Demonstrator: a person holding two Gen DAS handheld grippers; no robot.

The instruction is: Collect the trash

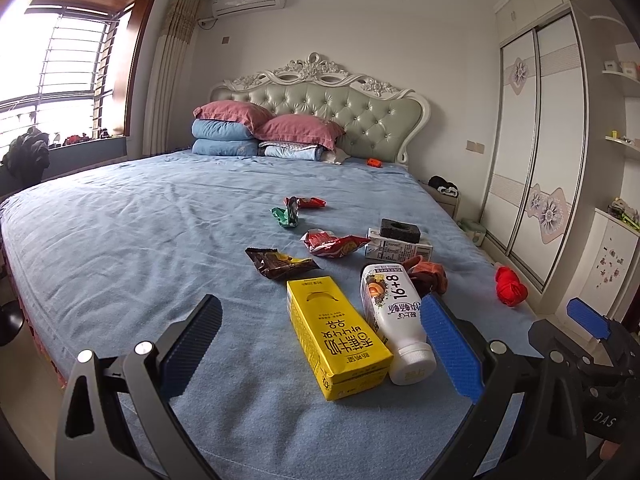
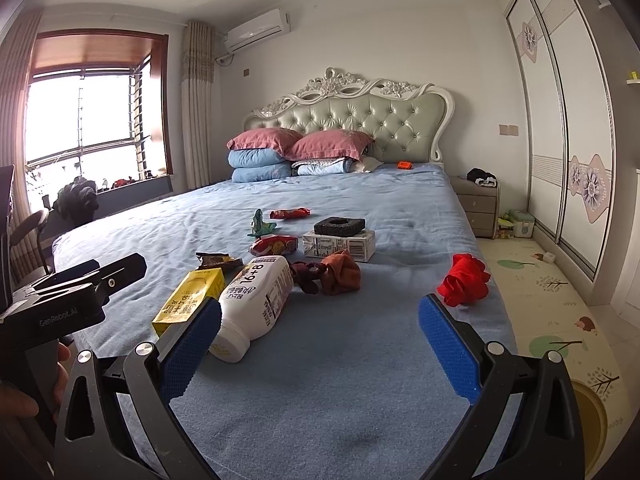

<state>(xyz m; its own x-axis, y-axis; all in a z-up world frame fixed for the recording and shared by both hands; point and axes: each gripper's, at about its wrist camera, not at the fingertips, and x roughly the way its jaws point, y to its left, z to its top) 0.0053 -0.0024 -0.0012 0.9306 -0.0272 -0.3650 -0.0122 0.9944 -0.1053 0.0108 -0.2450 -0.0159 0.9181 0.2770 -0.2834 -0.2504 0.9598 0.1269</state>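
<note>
Left wrist view: your left gripper fingers gape wide, empty, yellow carton and white bottle lower centre on the bed, right gripper equally open—drop squarely over the carton before closing.

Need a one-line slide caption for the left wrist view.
Open left hand-held gripper hovers over a blue bed, yellow carton and white bottle between its fingers.

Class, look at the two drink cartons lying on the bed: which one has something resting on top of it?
The white carton, farther up the bed: a dark square block sits on it. The yellow carton, beside the white bottle, carries nothing.
</note>
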